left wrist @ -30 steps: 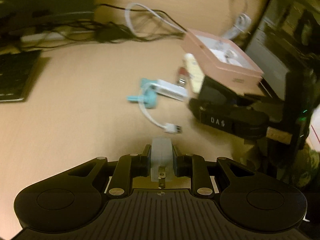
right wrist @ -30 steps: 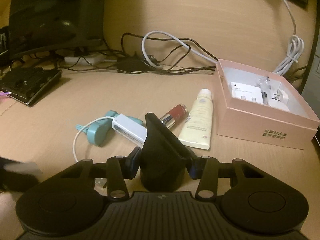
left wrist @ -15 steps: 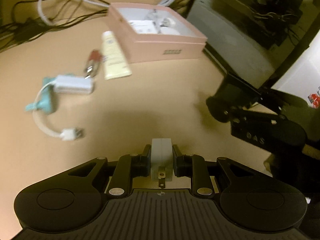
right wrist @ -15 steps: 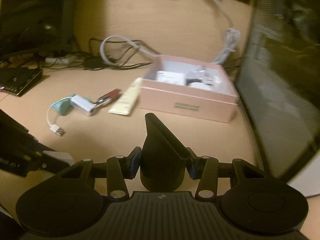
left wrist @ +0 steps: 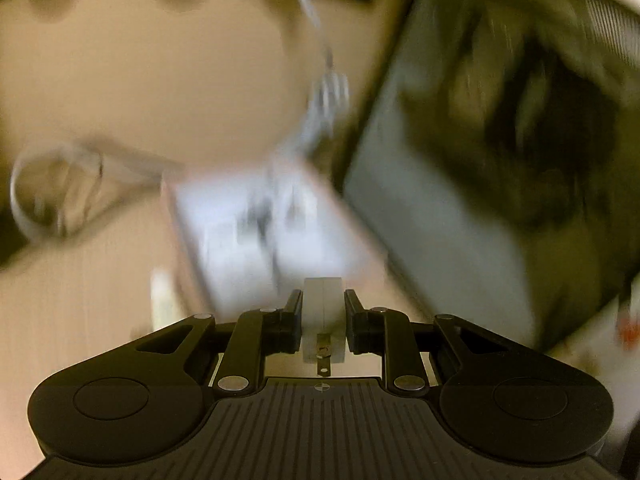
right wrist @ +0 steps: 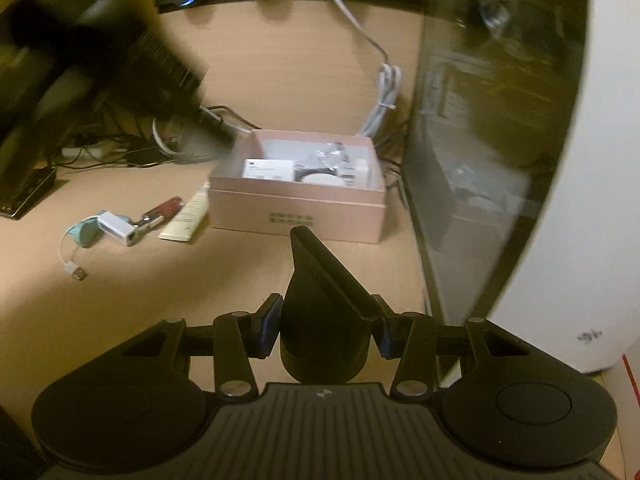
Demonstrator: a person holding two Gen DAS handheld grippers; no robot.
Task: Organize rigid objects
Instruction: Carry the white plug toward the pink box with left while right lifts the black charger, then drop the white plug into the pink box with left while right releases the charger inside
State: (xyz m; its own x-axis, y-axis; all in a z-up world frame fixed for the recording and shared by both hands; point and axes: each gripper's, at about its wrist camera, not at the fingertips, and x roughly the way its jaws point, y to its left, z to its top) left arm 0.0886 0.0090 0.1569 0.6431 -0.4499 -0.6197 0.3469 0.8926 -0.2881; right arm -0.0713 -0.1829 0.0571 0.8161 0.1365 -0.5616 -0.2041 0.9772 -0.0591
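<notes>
Pinching white plug (left wrist: pixel 322 312), left tool (left wrist: pixel 322 322); right tool (right wrist: pixel 323 330) clamping black stand (right wrist: pixel 324 320), pink box (right wrist: pixel 298 212) ahead.

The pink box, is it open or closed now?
Open. The pink box has no lid on it, and a white charger and other small items show inside.

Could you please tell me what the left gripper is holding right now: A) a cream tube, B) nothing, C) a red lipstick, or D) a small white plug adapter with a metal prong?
D: in the left wrist view the left gripper has its jaws closed on a white plug adapter, metal prong facing the camera.
</notes>
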